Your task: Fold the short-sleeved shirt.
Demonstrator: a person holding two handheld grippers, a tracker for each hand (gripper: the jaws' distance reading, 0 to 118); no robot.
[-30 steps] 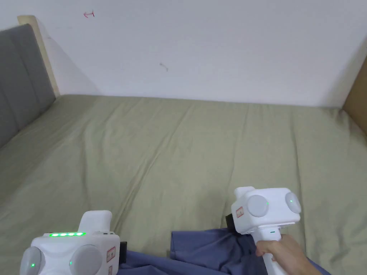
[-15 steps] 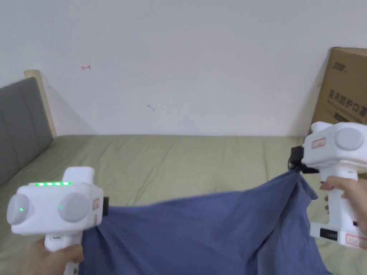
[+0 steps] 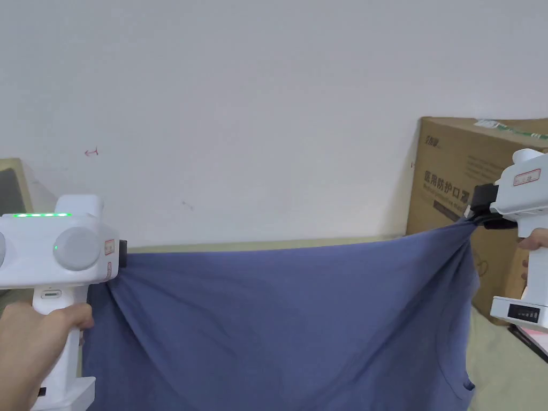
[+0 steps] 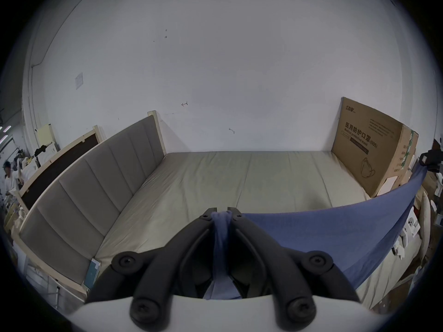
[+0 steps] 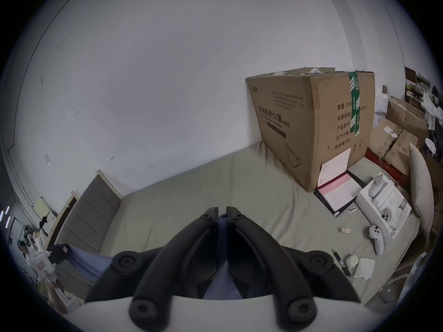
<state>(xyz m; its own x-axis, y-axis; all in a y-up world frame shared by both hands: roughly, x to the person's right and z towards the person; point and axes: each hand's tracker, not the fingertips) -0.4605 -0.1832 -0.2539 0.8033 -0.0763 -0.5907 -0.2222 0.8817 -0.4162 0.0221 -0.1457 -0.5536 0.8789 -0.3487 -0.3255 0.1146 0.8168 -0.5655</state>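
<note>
The blue shirt [image 3: 289, 316] hangs stretched in the air above the bed [image 4: 215, 181], between both tools. The left gripper [image 4: 222, 213] pinches a bunched corner, jaws nearly together; the right gripper [image 5: 222, 212] clamps the opposite corner likewise, near the cardboard box [image 5: 311, 126].

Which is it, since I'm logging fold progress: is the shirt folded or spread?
Spread. The shirt hangs stretched between the left hand-held gripper and right hand-held gripper, with no fold.

plain blue shirt [image 3: 278, 321], olive-green bed sheet [image 4: 215, 181], brown cardboard box [image 5: 311, 126], seemingly grey headboard [image 4: 100, 188]
</note>
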